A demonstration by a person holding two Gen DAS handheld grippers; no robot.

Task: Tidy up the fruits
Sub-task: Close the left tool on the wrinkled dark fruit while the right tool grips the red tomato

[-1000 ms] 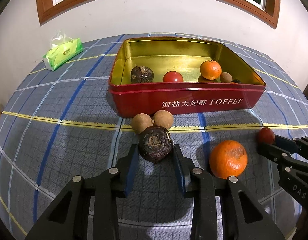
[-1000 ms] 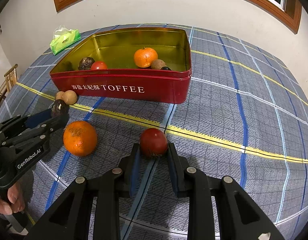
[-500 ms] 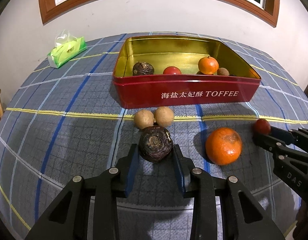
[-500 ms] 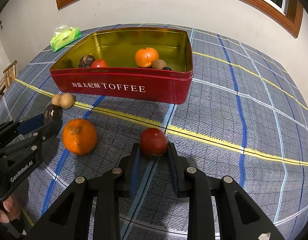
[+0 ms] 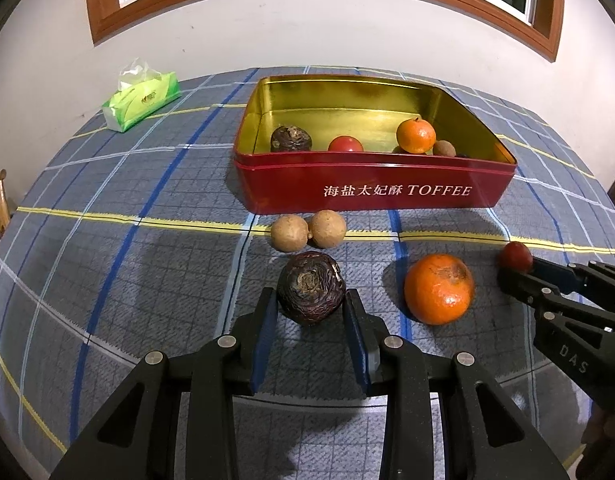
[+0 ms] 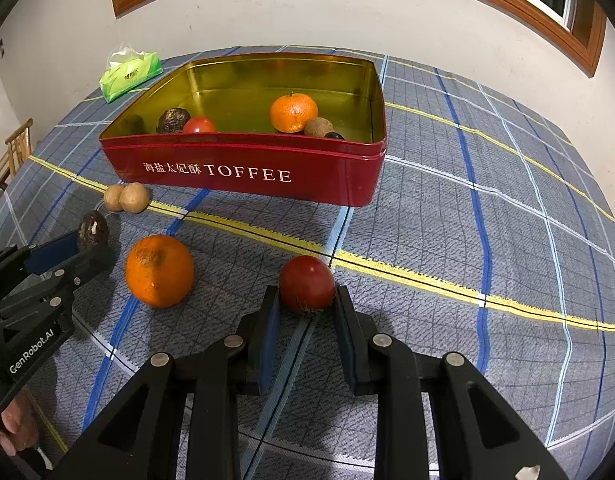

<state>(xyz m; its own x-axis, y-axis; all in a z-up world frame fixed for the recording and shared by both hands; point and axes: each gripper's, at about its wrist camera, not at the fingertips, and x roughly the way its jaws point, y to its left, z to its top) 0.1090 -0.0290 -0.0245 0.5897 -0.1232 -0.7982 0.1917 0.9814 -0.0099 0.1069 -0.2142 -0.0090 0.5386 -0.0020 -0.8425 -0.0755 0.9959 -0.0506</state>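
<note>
Fruits: several already in tin point(image 5: 371, 196); L gripper point(image 5: 310, 312) clamps dark fruit point(image 5: 310, 293), R gripper point(image 6: 305, 304) clamps tomato point(image 6: 306, 288); orange point(image 5: 439, 289), two longans point(image 5: 307, 230) left on tabletop point(image 5: 147, 264).

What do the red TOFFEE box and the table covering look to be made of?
The TOFFEE box looks like tinplate: glossy red outside, mirror-like gold inside reflecting the fruit, rolled rim. The table covering looks like woven fabric, matte, with visible weave in a blue-and-yellow plaid.

Left tool point(image 5: 310, 312) at lower centre, jaws clamped, angled downward; right tool point(image 6: 305, 308) likewise; a hand point(image 6: 15, 424) lower left.
</note>
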